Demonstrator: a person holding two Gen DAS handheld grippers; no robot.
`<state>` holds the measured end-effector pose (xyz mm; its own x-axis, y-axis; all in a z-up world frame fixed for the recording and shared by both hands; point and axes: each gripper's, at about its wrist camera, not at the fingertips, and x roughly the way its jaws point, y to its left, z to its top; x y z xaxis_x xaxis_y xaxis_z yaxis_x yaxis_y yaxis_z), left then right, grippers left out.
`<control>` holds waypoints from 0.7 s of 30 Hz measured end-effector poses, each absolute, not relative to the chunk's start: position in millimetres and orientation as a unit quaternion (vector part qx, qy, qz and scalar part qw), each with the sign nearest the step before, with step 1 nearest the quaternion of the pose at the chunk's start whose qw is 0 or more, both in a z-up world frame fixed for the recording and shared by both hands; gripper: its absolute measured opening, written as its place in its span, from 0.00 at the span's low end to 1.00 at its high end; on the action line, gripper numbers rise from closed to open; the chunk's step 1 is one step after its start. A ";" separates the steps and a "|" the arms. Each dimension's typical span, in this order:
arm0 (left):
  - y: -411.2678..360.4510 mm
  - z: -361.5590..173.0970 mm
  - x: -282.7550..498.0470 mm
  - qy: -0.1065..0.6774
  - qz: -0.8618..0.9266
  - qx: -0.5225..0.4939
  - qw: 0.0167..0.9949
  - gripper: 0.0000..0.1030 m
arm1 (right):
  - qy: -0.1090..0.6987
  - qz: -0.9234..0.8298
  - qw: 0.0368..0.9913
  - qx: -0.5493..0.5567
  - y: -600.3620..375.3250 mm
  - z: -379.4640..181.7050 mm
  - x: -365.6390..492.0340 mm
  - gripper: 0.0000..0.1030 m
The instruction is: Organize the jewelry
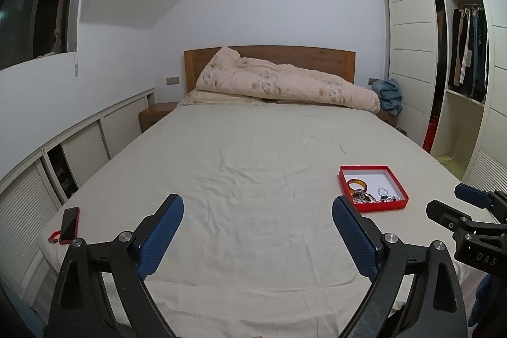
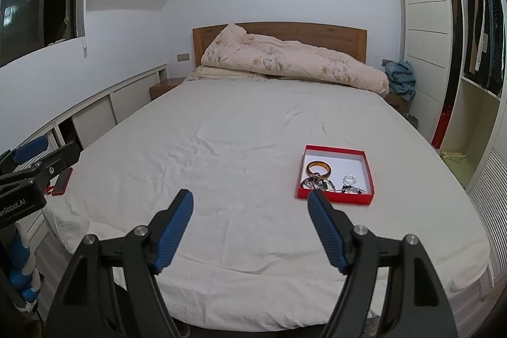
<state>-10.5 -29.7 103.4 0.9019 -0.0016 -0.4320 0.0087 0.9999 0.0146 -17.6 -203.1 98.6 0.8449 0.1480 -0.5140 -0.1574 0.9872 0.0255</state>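
Note:
A shallow red box (image 2: 367, 170) with a white floor lies on the bed's right side; it also shows in the left wrist view (image 1: 396, 179). Inside lie an amber bangle (image 2: 318, 168), a clear ring (image 2: 349, 179) and several tangled dark and silver pieces (image 2: 320, 184). My right gripper (image 2: 250, 197) is open and empty above the bed's near edge, its right fingertip just short of the box. My left gripper (image 1: 258, 201) is open and empty, left of the box. The right gripper also shows at the left wrist view's right edge (image 1: 456, 201).
A red-cased phone (image 1: 69, 224) with a red loop lies near the bed's left edge. A folded floral quilt (image 1: 285, 81) lies at the headboard. Louvred cabinets (image 1: 85, 151) line the left wall. An open wardrobe (image 1: 465, 53) stands on the right.

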 end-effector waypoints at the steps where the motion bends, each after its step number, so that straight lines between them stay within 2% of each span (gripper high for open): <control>1: -30.7 103.1 -11.2 0.220 -0.003 0.009 0.975 0.92 | 0.266 0.079 0.961 -0.009 -203.2 98.8 -17.5 0.71; 21: -28.7 83.3 13.1 0.254 -0.016 0.002 0.967 0.94 | 0.289 0.069 0.955 -0.006 -203.6 78.6 2.3 0.72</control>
<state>13.1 -28.7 83.3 0.8705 -0.0300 -0.4913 0.0319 0.9995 -0.0044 2.3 -203.6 78.6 0.8234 0.1295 -0.5525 -0.1359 0.9903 0.0296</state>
